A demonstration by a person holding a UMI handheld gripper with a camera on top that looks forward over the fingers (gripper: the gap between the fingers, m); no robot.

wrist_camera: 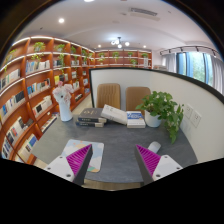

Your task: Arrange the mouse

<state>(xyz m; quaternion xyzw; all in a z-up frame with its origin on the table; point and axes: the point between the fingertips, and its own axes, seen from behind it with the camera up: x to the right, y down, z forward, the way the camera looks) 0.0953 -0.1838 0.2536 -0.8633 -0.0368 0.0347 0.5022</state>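
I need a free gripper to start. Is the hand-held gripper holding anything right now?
No. The hand-held gripper is open, with only bare grey table between its fingers.

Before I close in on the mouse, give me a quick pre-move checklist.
1. Gripper open: ok, the fingers are spread with nothing between them.
2. Mouse located: cannot tell for sure; a small white object just ahead of the right finger is likely it.
3. Mouse centred between the fingers: not ok, it sits off toward the right finger.
4. Table bare directly ahead of the fingers: ok.
5. Stacked books and potted plant out of the way: ok, both lie beyond the fingers.
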